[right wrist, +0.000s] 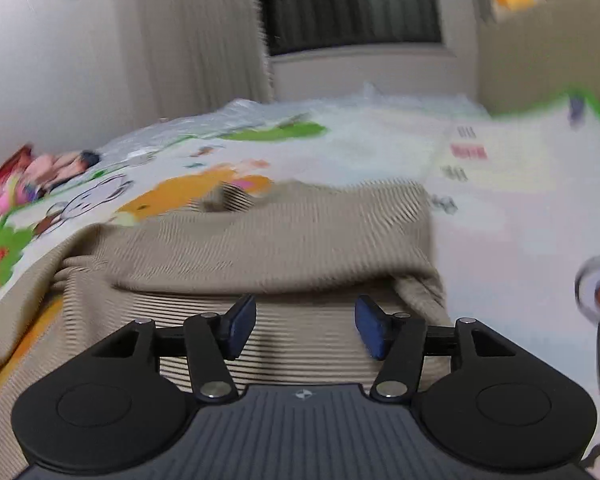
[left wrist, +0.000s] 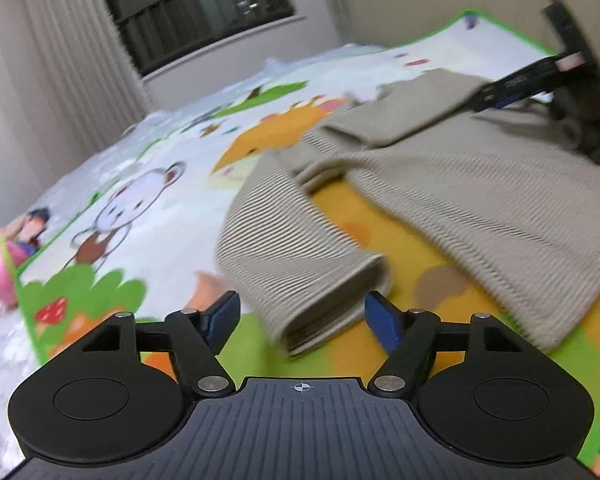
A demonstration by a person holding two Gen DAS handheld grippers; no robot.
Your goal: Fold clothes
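A beige ribbed sweater (left wrist: 460,184) lies on a cartoon play mat (left wrist: 148,184). One sleeve (left wrist: 292,248) curves toward me, and its cuff (left wrist: 332,316) lies just in front of my open left gripper (left wrist: 302,312), between the blue pads. In the right wrist view the sweater (right wrist: 260,248) is partly folded over itself, and my right gripper (right wrist: 305,322) is open and empty just above its body. The right gripper also shows in the left wrist view (left wrist: 540,76) at the far right, over the sweater.
A beige sofa (left wrist: 460,0) stands behind the mat's green edge. A window (left wrist: 196,4) and curtains (left wrist: 72,64) fill the back wall. Pink toys (left wrist: 0,268) lie off the mat's left edge, and crinkled plastic (right wrist: 340,108) lies at the far side.
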